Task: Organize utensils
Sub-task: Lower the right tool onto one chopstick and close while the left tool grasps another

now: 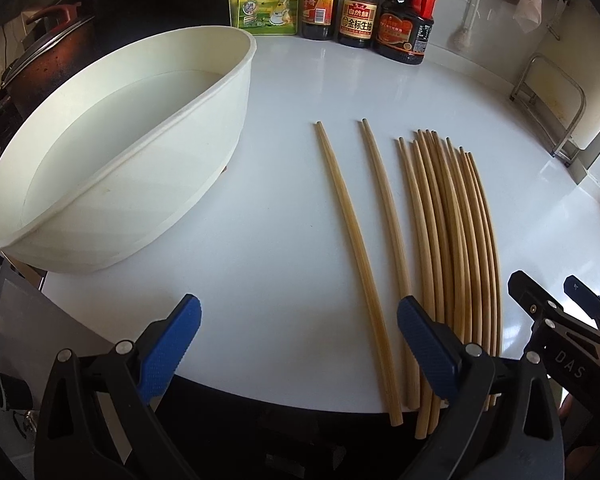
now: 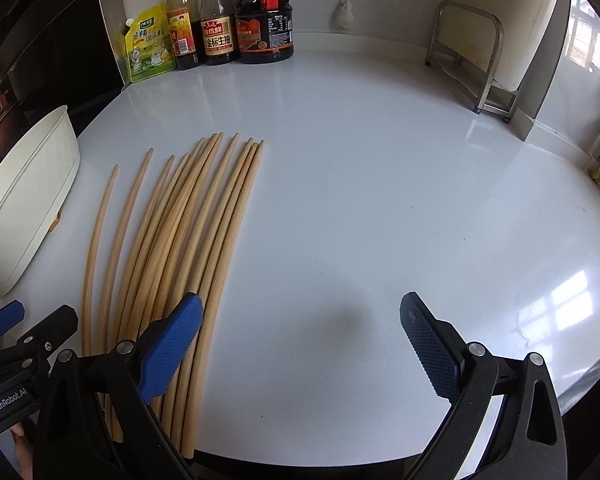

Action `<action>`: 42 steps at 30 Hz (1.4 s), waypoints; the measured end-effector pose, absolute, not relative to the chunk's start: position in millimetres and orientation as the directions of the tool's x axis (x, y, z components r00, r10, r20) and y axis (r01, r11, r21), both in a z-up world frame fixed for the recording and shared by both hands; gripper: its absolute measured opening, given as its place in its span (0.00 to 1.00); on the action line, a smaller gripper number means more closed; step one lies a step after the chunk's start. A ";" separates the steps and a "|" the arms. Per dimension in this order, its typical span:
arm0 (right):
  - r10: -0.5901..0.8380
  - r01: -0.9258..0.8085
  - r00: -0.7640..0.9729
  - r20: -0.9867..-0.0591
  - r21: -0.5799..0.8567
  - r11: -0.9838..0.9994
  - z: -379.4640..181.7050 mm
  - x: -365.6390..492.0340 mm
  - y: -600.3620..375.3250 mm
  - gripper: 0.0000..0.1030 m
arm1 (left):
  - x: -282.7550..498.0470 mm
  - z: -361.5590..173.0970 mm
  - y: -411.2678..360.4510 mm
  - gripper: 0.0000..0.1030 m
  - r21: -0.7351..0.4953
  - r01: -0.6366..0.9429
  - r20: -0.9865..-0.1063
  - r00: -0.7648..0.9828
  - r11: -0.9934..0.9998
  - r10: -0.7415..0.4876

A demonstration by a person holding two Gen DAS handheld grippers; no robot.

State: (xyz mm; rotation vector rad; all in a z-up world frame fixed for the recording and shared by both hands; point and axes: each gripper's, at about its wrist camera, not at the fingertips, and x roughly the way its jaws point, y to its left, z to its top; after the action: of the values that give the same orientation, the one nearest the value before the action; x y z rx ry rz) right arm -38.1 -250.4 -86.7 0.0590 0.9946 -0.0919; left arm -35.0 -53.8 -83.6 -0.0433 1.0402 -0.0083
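Nearest me, the left gripper (image 1: 299,342) hung low over the counter's (image 2: 380,200) front edge, jaws spread wide and holding nothing. One loose chopstick (image 1: 358,264) ran up between its pads. The right gripper (image 2: 300,344) hovered just beside it, also wide and empty, its left pad over the edge of the bundle (image 2: 188,248) and bare counter under the rest.

The chopsticks lay flat, butts overhanging the front edge, tips pointing away. Two lay apart on the left and the others packed side by side, some overlapping. Just left of them sat the white tub (image 1: 148,160), apparently empty and tipped up on one side.

To my eye the step was picking up a stick for the tub. I would close on the lone one near its thick end, where it overhangs, square across it, so it doesn't roll or swing.

Bottles (image 2: 218,28) stood at the back wall.
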 end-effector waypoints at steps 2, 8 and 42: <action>-0.054 0.094 0.533 -0.844 -0.005 0.996 -89.7 -36.1 -248.7 0.92 | -33.5 -85.4 -54.8 0.94 -0.030 -0.016 -0.864 0.503 0.999 -0.018; -0.055 0.082 0.527 -0.848 -0.014 0.997 -94.0 -33.8 -247.2 0.92 | -29.5 -91.0 -55.8 0.94 -0.028 -0.022 -0.870 0.493 0.999 -0.014; -0.108 0.051 0.573 -0.812 -0.097 0.994 -97.4 -39.1 -249.0 0.90 | -17.7 -95.8 -66.7 0.82 -0.001 -0.048 -0.863 0.505 0.999 0.024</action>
State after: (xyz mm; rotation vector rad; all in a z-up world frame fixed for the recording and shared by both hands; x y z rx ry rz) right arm -39.1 -249.0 -97.4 -0.0653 0.9561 -0.0934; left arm -17.7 -66.7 -95.8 -0.0258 1.0408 0.0434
